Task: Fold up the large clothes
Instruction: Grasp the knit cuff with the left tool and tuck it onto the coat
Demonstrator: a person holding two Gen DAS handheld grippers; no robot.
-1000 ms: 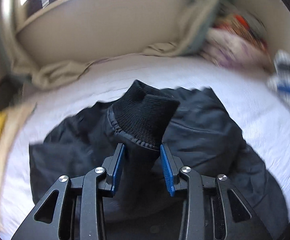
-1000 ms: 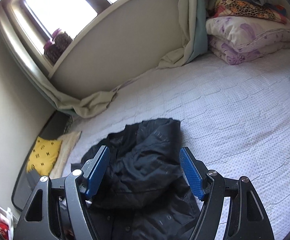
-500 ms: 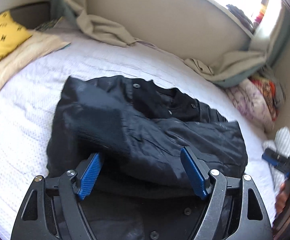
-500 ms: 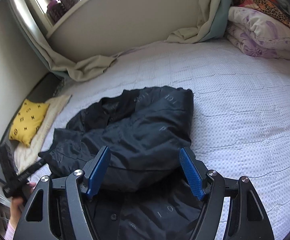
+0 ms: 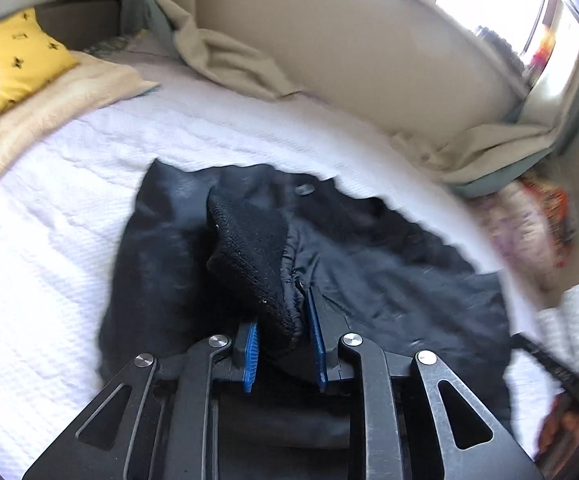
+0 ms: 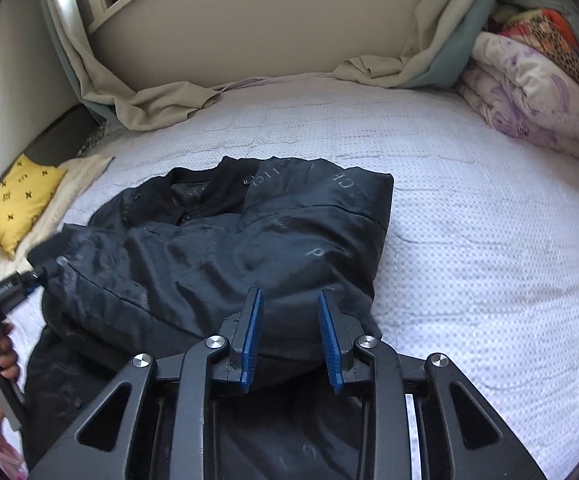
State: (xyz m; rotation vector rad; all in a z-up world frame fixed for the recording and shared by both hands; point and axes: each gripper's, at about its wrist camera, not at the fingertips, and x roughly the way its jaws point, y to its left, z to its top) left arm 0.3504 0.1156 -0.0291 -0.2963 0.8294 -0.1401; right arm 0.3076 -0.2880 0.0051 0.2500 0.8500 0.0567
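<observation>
A black jacket (image 6: pixel 249 240) lies partly folded on the white bedspread (image 6: pixel 469 220); it also shows in the left wrist view (image 5: pixel 389 272). My left gripper (image 5: pixel 281 320) is shut on the jacket's black ribbed sleeve cuff (image 5: pixel 249 252), holding it over the jacket's left part. In the right wrist view the left gripper (image 6: pixel 29 276) shows at the jacket's left edge. My right gripper (image 6: pixel 291 312) hovers over the jacket's near edge, its jaws partly closed with dark fabric between them; whether they grip it is unclear.
A yellow patterned cushion (image 6: pixel 17 204) on a beige throw lies at the left. Folded floral quilts (image 6: pixel 537 92) are stacked at the right. Beige curtains (image 6: pixel 161 100) drape onto the bed below the window sill.
My left gripper was open over the jacket half a second ago; it is now shut on the sleeve cuff. My right gripper's jaws have narrowed and it sits lower over the jacket.
</observation>
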